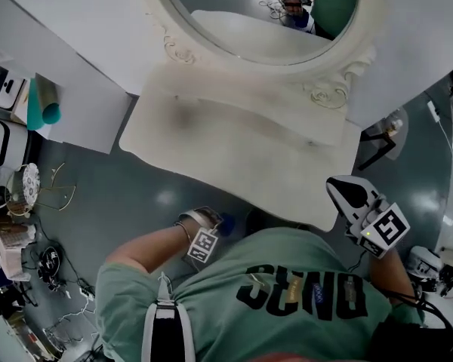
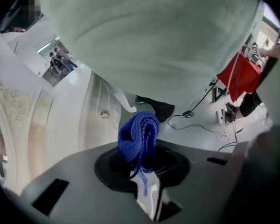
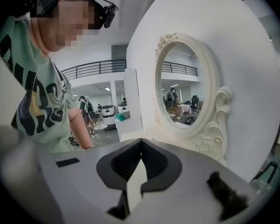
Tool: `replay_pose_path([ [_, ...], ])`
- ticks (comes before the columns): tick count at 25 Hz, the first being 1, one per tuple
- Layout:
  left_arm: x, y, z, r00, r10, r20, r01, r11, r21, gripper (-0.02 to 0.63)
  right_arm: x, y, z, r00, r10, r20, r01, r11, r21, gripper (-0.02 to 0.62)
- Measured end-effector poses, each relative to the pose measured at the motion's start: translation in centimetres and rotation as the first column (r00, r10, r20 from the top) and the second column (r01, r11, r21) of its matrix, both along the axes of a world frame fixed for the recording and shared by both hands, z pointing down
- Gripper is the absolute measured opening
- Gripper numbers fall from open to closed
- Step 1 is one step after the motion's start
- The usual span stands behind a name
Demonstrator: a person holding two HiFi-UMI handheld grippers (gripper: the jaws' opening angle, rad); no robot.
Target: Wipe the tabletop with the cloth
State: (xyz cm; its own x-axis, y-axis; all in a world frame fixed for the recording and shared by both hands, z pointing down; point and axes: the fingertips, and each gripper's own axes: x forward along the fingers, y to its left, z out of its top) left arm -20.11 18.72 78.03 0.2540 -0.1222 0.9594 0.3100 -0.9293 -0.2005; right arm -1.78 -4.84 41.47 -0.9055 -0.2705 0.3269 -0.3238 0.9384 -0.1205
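Left gripper (image 2: pixel 144 185), fingers clenched on a bunched blue cloth (image 2: pixel 139 136), hangs at the person's waist, 6 o'clock of the white bench (image 1: pixel 234 153). Right gripper (image 3: pixel 135 181), fingers pressed together and empty, is at 4 o'clock. Wiping apparently not begun.

A blue cloth (image 2: pixel 139 134) of soft, ribbed knit bunches from the matt grey plastic left claw (image 2: pixel 140 169); the cream desk (image 1: pixel 234 157) looks smooth and matt, its mirror frame (image 1: pixel 334 90) carved in relief, the grey floor (image 1: pixel 136 194) glossy with reflected light.
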Motion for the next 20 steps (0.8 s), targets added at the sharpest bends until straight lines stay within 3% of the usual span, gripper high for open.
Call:
replay_pose_path([
  [3,3.9,-5.2,-2.4,0.988,-0.148,-0.045,0.152,0.984,0.098,0.080,4.0,-0.3,-0.5,0.999,-0.031,0.029,0.031,0.999,0.011,0.012],
  [6,9.3,-12.9,-5.3,0.964,-0.241,-0.116,0.261,0.942,0.211,0.080,9.2,-0.3,-1.3,0.999,-0.029,0.018,0.029,0.999,0.028,0.011],
  [8,11.9,-18.9,-7.2,0.955,-0.264,-0.137,0.294,0.907,0.303,0.080,12.7,-0.6,-2.1,1.000,-0.007,0.024,0.006,0.999,0.038,0.012],
  [11,13.8,-27.7,-8.2,0.960,-0.257,-0.111,0.279,0.864,0.419,0.080,17.0,-1.3,-2.9,0.997,0.058,0.044,-0.059,0.998,0.028,0.012],
  [15,14.6,-35.0,-6.1,0.978,-0.205,-0.046,0.203,0.867,0.456,0.080,21.1,-1.7,-2.3,0.980,0.199,-0.005,-0.199,0.979,0.033,0.012],
  [20,14.7,-37.6,-3.6,0.990,-0.134,-0.043,0.139,0.892,0.430,0.081,21.9,-0.1,-1.1,0.935,0.351,-0.049,-0.351,0.936,-0.008,0.012],
])
